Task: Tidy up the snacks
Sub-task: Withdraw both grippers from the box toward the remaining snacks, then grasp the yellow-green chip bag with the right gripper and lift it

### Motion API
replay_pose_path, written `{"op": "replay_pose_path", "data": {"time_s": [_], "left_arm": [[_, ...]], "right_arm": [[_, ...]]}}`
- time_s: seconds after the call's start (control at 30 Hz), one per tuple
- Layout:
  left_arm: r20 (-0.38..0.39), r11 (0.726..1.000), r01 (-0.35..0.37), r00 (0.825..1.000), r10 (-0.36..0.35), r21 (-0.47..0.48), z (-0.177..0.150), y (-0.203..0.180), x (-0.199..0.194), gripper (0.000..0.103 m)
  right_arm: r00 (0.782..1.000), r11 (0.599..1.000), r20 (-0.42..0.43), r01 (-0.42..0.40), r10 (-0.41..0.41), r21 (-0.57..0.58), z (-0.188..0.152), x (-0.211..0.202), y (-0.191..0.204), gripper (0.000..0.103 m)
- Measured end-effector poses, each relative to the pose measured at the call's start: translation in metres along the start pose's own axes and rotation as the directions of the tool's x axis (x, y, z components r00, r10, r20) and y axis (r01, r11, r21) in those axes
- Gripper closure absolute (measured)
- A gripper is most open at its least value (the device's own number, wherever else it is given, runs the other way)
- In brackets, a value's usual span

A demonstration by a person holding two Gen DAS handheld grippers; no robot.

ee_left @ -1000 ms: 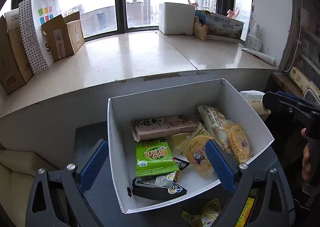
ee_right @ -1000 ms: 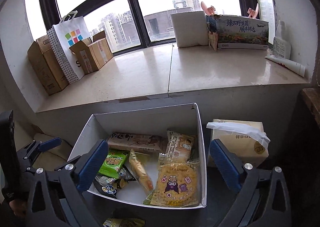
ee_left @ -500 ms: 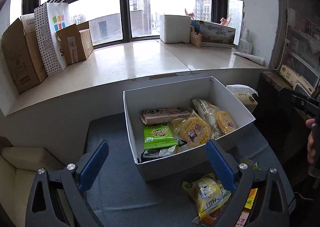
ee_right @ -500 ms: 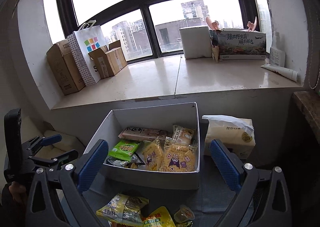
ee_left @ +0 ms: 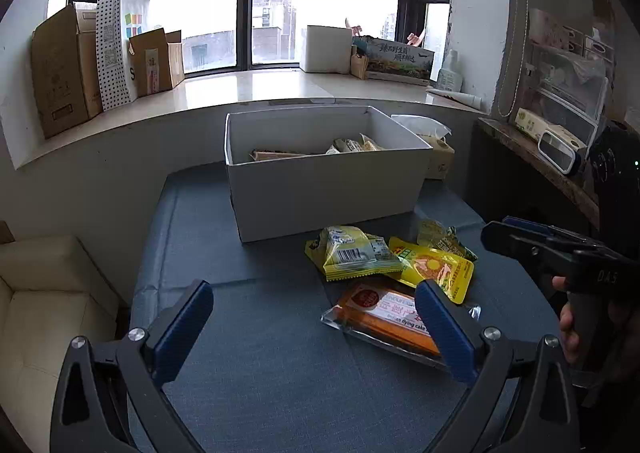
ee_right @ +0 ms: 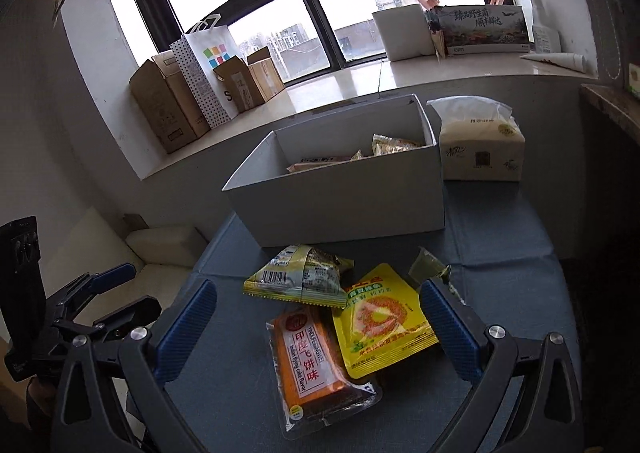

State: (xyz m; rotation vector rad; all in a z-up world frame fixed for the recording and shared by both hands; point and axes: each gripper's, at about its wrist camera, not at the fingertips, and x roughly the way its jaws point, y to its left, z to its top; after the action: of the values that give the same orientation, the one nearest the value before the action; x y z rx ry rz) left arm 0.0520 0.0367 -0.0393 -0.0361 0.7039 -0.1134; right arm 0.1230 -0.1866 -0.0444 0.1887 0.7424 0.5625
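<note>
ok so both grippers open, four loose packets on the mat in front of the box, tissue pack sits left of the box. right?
One slip: the tissue pack sits right of the box, not left; the right wrist view shows it. The rest holds: left gripper and right gripper open, four loose packets on the mat.

A table covered in creased blue-grey cloth [ee_right: 500, 253] carries an open white cardboard box [ee_right: 344, 205] at its far side, a soft white tissue pack [ee_right: 480, 149] just right of it, and nearer, an overlapping cluster of a yellow barcode packet [ee_right: 300, 281], a yellow pouch [ee_right: 380, 325], an orange clear-wrapped cake pack [ee_right: 312, 369] and a small green packet [ee_right: 430, 271]
</note>
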Motion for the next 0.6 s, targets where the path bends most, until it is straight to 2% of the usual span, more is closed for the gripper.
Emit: {"op": "replay_pose_path", "data": {"time_s": [0.17, 0.27, 0.4, 0.5, 0.6], "left_arm": [[-0.03, 1.0, 0.005, 1.0, -0.006, -0.014, -0.015, 0.004, 0.002, 0.0], [-0.032, 0.998, 0.02, 0.999, -0.021, -0.055, -0.018, 0.014, 0.002, 0.0], [-0.032, 0.996, 0.023, 0.999, -0.026, -0.085, -0.022, 0.024, 0.001, 0.0], [-0.03, 0.994, 0.028, 0.999, -0.031, -0.107, -0.024, 0.031, 0.0, 0.0], [-0.033, 0.992, 0.035, 0.999, -0.039, -0.124, -0.026, 0.036, 0.001, 0.0]], "right_arm": [[0.996, 0.997, -0.086, -0.002, -0.005, -0.079, -0.007, 0.035, 0.022, 0.0], [0.99, 0.998, -0.142, -0.015, 0.005, -0.069, 0.004, 0.063, 0.024, 0.0], [0.976, 0.999, -0.218, 0.008, -0.016, -0.034, 0.024, 0.104, 0.021, 0.0], [0.957, 0.998, -0.282, 0.052, -0.061, -0.039, 0.038, 0.135, 0.021, 0.0], [0.929, 0.992, -0.347, 0.11, -0.125, -0.064, 0.045, 0.163, 0.022, 0.0]]}}
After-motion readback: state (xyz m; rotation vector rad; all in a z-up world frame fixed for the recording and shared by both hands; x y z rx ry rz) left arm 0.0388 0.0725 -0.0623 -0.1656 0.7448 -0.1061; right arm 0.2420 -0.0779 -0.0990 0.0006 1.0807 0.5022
